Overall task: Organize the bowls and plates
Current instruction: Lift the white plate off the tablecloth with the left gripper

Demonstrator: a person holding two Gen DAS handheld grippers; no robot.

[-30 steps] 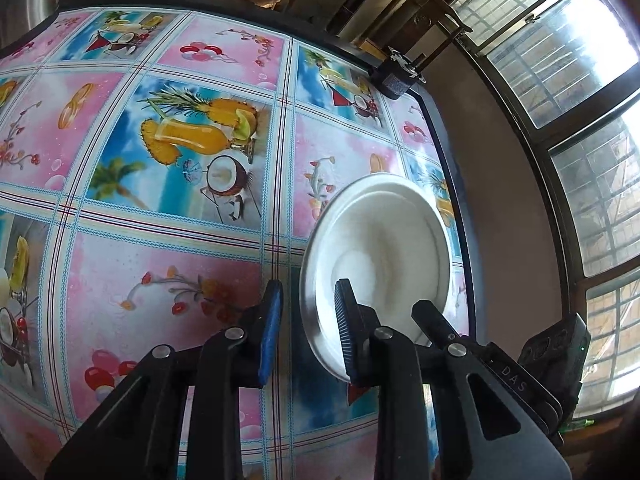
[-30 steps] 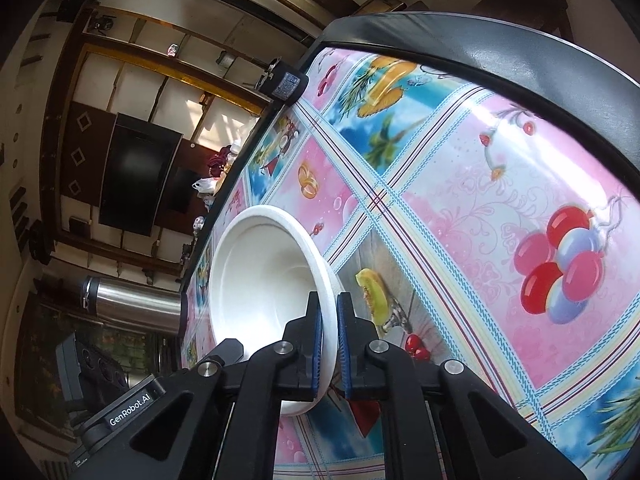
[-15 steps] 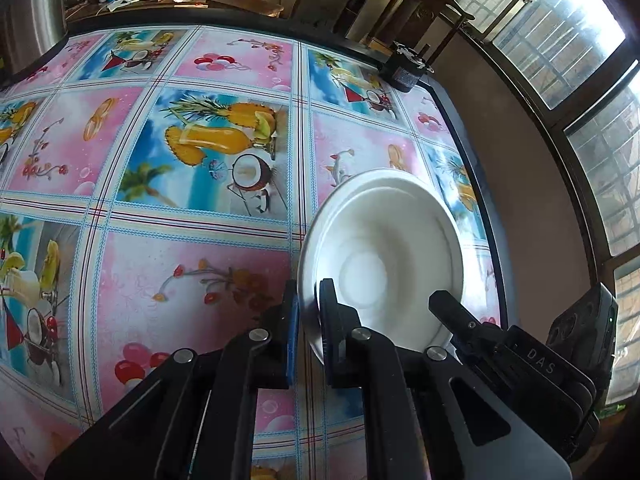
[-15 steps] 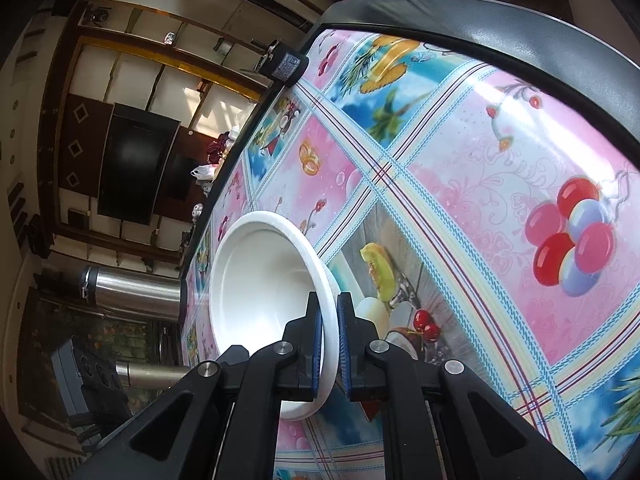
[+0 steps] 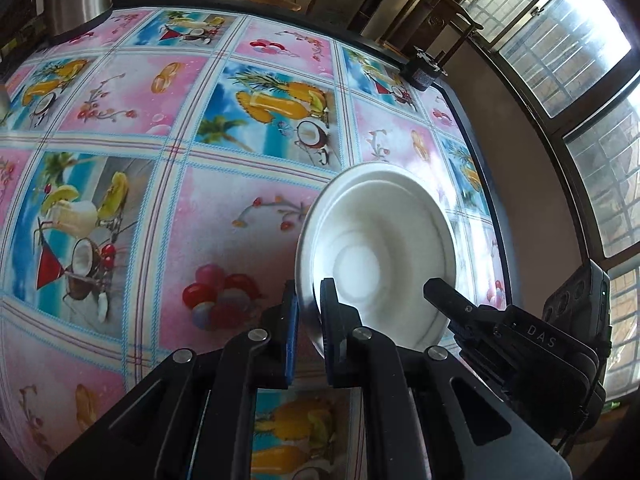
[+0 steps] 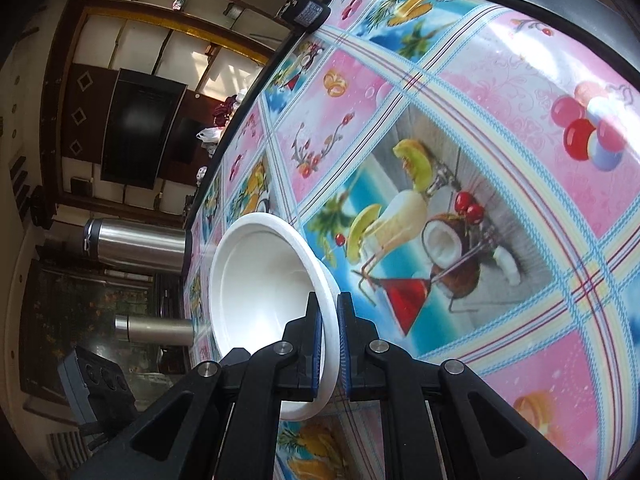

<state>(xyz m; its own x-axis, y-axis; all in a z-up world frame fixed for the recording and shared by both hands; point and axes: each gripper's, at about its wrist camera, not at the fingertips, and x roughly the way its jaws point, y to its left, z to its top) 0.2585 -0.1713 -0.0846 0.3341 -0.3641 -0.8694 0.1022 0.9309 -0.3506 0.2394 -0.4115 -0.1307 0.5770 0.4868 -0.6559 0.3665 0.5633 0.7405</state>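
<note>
A white bowl (image 5: 380,256) is hanging tilted above the fruit-print tablecloth (image 5: 168,208), pinched at opposite sides of its rim. The left gripper (image 5: 307,316) and right gripper (image 6: 329,320) are each clamping the rim between closed blue-padded fingers.

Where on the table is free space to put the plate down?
Wide bare tablecloth lies left of the plate, up to the steel flask at the far edge. Crowded only at the plate, held by left claw and right claw.

Open tablecloth (image 5: 248,208) beyond bowl (image 5: 384,256)
</note>
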